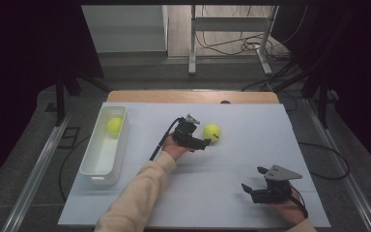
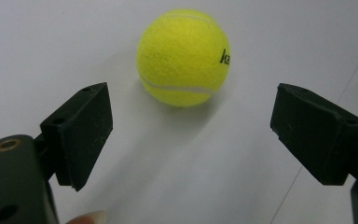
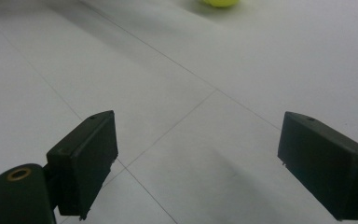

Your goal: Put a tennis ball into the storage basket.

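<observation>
At the left of the table (image 1: pixel 251 125), a white bin (image 1: pixel 92 159) holds one tennis ball (image 1: pixel 114 125) at its far end. At centre, the left gripper (image 1: pixel 204 143) lies just beside a second tennis ball (image 2: pixel 183 57) resting on the bare surface — jaws spread wide, the ball ahead of them, not yet between, nothing gripped. At the near right, the right gripper (image 1: pixel 251 190) sits low, well apart from that ball — jaws likewise wide and empty.
</observation>
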Available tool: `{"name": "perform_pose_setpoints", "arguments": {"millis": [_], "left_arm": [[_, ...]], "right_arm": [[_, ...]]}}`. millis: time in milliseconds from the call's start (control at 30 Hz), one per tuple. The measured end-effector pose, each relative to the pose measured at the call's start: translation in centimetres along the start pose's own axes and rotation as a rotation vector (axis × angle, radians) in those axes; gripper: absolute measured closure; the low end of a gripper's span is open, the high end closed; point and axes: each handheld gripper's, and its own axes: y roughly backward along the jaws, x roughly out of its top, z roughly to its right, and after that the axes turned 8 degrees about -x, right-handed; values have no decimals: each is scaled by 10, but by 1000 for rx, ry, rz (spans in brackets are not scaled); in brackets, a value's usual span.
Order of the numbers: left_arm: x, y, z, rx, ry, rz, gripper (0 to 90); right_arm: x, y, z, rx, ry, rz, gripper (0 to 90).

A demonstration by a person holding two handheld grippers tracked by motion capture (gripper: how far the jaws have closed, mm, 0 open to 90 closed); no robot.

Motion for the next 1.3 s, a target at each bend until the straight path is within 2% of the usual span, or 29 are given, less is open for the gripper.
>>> {"name": "perform_pose_setpoints", "arguments": {"millis": [700, 967, 1100, 1300], "left_arm": [[7, -24, -9, 8, 21, -27, 116], [10, -32, -9, 0, 17, -24, 115], [12, -38, -10, 0, 9, -39, 114], [15, -44, -12, 5, 21, -41, 113]], "right_arm": [[0, 0, 1, -5, -3, 3, 124], [0, 0, 1, -10, -2, 2, 125], [0, 0, 1, -10, -3, 0, 125], [0, 0, 1, -10, 0, 0, 125]]}}
